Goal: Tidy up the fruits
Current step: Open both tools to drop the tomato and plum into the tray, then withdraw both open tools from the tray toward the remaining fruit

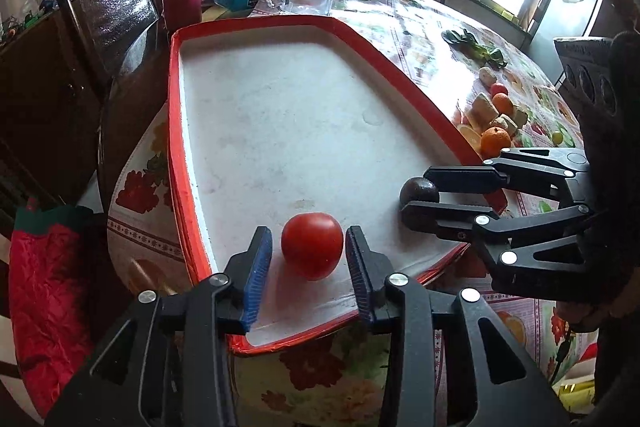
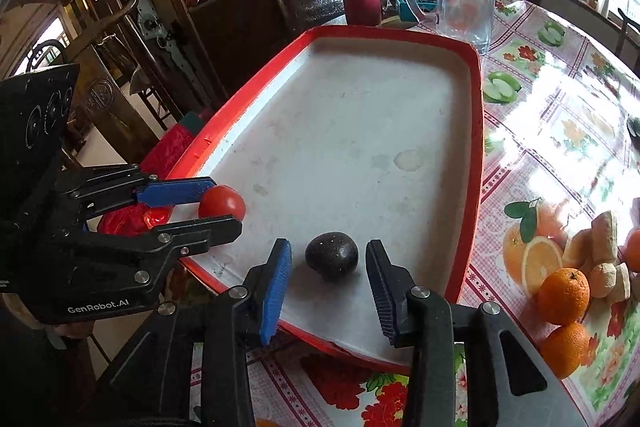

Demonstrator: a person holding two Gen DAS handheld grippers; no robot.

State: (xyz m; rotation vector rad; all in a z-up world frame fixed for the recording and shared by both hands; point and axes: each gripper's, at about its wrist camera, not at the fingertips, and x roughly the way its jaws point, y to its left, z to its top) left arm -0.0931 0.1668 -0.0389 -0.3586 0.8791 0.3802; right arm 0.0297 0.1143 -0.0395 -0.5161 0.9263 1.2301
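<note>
L gripper [image 1: 308,259] jaws apart, straddling tomato [image 1: 312,245] at 6 o'clock of tray [image 1: 176,107]; pads don't touch it. Prob. soft, smooth, bruisable: grip widest middle, gently. R gripper [image 2: 328,279] also apart around dark avocado [image 2: 331,255], firmer, at 5. Oranges [image 2: 563,290] beyond on table, 3.

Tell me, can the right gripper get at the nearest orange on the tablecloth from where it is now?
Probably yes. The right gripper is open around the dark fruit without gripping it, and the nearest orange lies uncovered just past the tray's red rim, nothing between.
</note>
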